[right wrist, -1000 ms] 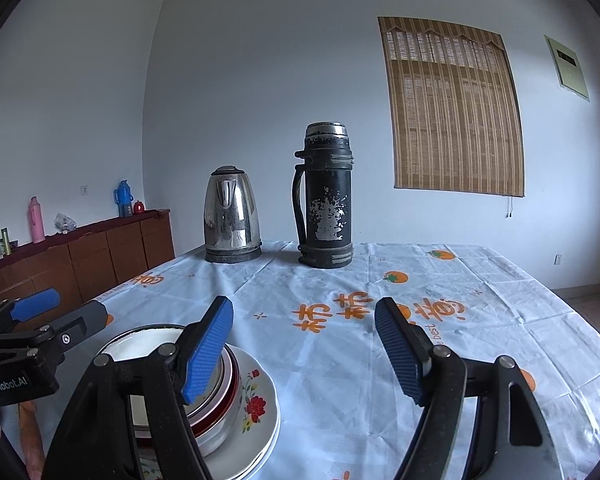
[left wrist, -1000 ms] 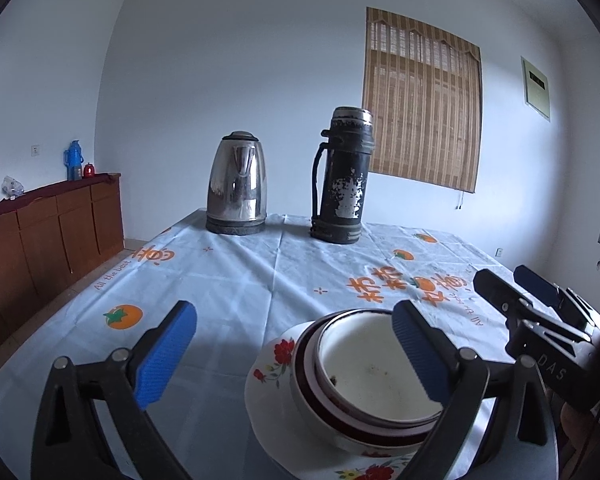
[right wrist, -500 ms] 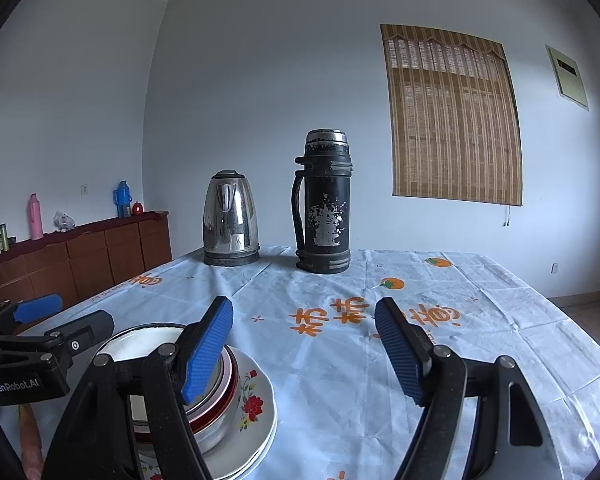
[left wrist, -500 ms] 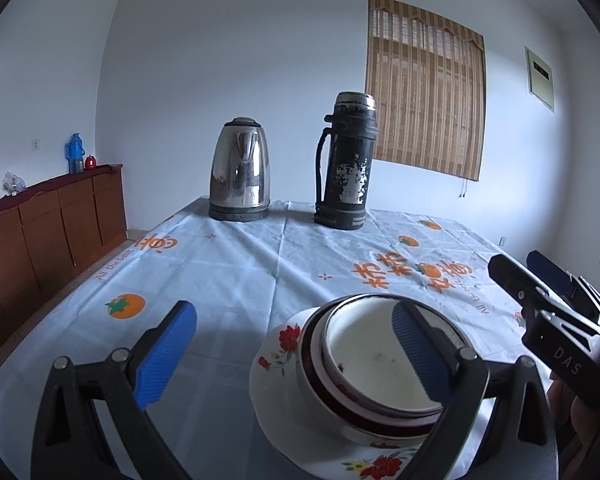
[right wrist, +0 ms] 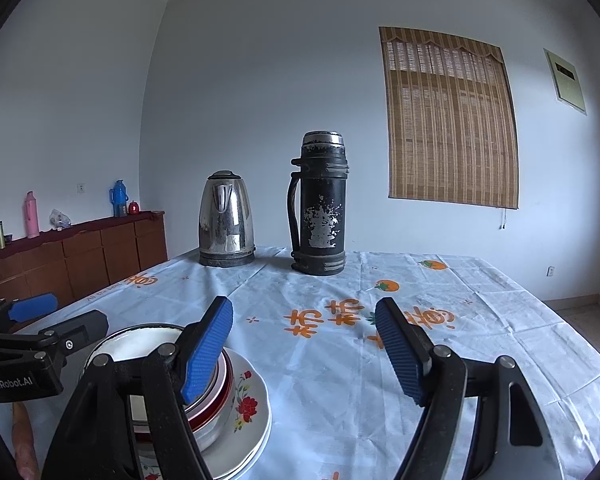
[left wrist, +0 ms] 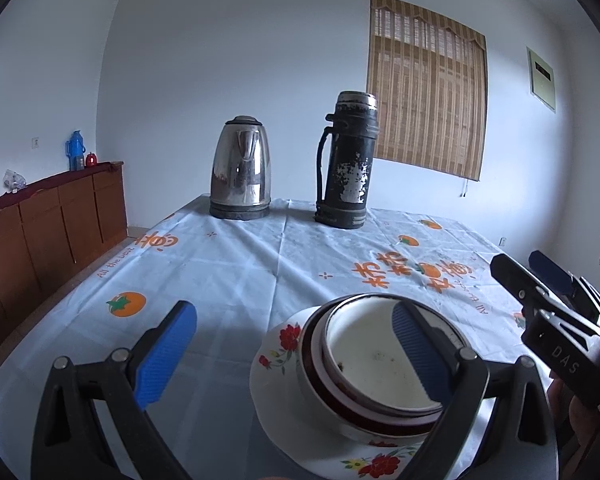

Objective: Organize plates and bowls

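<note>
A stack of bowls (left wrist: 376,364), white inside with a dark red band, sits on white flowered plates (left wrist: 278,364) near the table's front edge. My left gripper (left wrist: 296,356) is open and empty; its right finger hangs in front of the bowls. My right gripper (right wrist: 308,348) is open and empty, just right of the same stack (right wrist: 148,344), whose plates (right wrist: 248,400) show under its left finger. The right gripper also shows in the left wrist view (left wrist: 540,288), and the left gripper in the right wrist view (right wrist: 40,320).
A steel kettle (left wrist: 241,168) and a black thermos flask (left wrist: 346,168) stand at the far end of the table, on a pale blue cloth (left wrist: 236,264) with orange prints. A wooden sideboard (left wrist: 40,224) with bottles runs along the left wall.
Both cameras have risen and pulled back a little, so the stack sits slightly lower and further in. Both grippers stay open and the dishes have not moved.
</note>
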`<state>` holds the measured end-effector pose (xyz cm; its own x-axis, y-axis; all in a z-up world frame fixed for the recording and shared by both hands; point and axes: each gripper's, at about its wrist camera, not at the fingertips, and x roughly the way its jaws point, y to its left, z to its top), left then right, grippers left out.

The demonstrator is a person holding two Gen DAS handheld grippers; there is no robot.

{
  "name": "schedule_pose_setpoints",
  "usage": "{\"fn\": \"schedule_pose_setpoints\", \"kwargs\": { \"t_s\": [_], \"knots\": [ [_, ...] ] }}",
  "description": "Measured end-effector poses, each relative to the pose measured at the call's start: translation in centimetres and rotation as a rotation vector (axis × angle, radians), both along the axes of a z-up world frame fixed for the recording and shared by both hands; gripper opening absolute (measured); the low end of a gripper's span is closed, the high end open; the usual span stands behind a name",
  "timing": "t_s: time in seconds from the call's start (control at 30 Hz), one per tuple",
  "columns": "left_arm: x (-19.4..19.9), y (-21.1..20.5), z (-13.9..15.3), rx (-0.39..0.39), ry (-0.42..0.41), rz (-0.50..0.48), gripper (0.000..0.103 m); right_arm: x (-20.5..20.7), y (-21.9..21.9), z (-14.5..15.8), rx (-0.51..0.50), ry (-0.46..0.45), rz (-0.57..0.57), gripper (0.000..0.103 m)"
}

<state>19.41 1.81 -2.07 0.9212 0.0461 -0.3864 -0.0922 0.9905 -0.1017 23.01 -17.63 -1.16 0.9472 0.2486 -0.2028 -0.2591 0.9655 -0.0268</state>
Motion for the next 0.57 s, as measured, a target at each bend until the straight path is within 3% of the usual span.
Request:
{"fn": "schedule_pose_setpoints", "kwargs": {
  "t_s": [0.3,0.57],
  "knots": [
    [-0.2,-1.2,0.0,0.078,-0.028,0.008,0.103,0.0,-0.4,0.2,0.012,0.002,-0.012,0.075],
    [-0.5,-1.3,0.3,0.089,-0.051,-0.003,0.102,0.0,-0.4,0.2,0.011,0.002,-0.012,0.075]
  ]
}}
